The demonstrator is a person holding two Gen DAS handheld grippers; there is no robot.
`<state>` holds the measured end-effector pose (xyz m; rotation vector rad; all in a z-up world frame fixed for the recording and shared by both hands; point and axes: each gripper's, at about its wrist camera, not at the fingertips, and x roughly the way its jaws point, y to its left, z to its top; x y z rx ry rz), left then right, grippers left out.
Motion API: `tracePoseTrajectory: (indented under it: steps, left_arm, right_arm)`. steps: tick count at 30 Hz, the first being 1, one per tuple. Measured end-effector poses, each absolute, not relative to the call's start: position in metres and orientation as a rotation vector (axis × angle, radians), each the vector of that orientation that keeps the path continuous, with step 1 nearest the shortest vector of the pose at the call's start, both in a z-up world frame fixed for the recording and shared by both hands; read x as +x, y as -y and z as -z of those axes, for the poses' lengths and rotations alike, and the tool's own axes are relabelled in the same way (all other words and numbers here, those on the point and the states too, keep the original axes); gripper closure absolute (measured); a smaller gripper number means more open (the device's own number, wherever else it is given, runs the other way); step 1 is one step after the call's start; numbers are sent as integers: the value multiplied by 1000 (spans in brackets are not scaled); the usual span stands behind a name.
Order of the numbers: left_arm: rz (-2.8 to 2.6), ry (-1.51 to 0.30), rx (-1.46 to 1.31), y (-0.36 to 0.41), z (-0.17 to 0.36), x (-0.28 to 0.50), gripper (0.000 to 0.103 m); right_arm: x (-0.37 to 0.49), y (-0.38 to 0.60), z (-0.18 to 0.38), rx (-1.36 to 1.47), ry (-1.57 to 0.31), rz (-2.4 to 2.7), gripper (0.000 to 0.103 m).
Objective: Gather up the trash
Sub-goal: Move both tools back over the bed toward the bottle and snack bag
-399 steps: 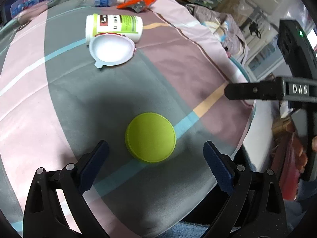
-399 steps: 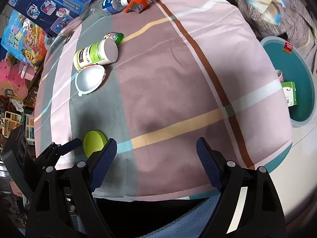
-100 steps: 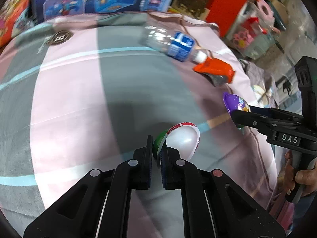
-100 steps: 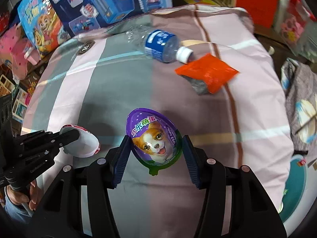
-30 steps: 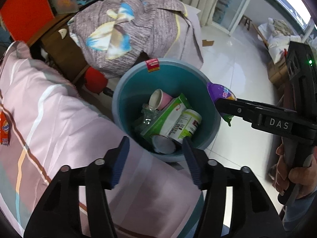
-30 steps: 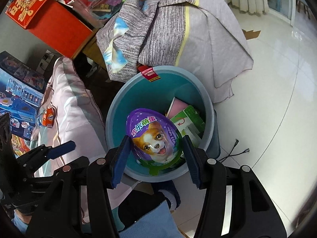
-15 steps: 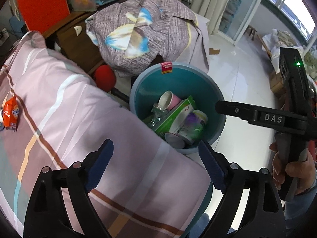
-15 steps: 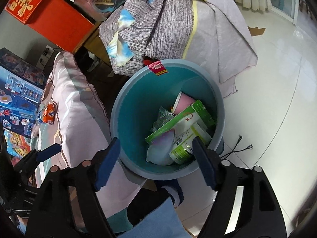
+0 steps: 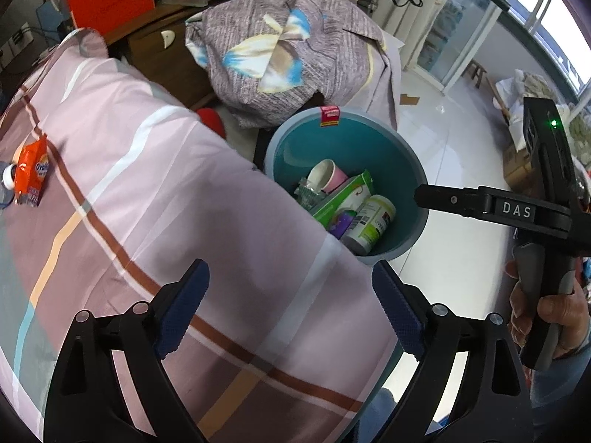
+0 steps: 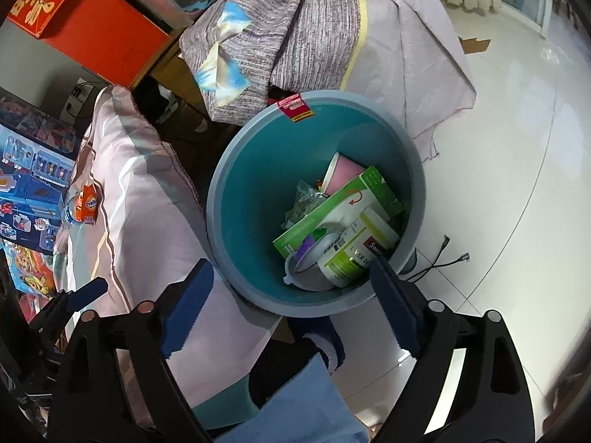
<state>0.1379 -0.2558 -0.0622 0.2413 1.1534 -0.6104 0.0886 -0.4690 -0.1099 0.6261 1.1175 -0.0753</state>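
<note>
A teal trash bin [image 10: 236, 170] stands on the floor beside the bed; it also shows in the left wrist view [image 9: 291, 147]. It holds a green-and-white bottle [image 10: 354, 258], a green carton [image 10: 343, 203], a pink cup [image 10: 343, 173], a white shell half [image 10: 310, 269] and a purple egg piece [image 10: 307, 246]. My right gripper [image 10: 291, 295] is open and empty above the bin's near rim. My left gripper [image 9: 291, 306] is open and empty over the bed's corner. An orange sachet [image 9: 33, 171] and a bottle cap [image 9: 6, 177] lie on the bed at far left.
The striped pink bedspread [image 9: 147, 184] fills the left. A grey patterned cloth [image 9: 288, 48] covers furniture behind the bin. A red box [image 10: 92, 18] sits at the back. White tiled floor [image 10: 517, 147] lies to the right, with a cable [image 10: 443, 254] near the bin.
The purple egg left my right gripper and now lies in the bin. Both grippers opened wide and the left one drew back over the bed.
</note>
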Motion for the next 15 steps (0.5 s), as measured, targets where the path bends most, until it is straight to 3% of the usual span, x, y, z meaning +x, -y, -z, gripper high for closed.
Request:
tracePoseTrajectory:
  steps: [15]
  left_arm:
    - [565, -1128, 141, 204, 52, 136, 9]
  right_arm:
    - [98, 425, 92, 537, -1159, 61, 20]
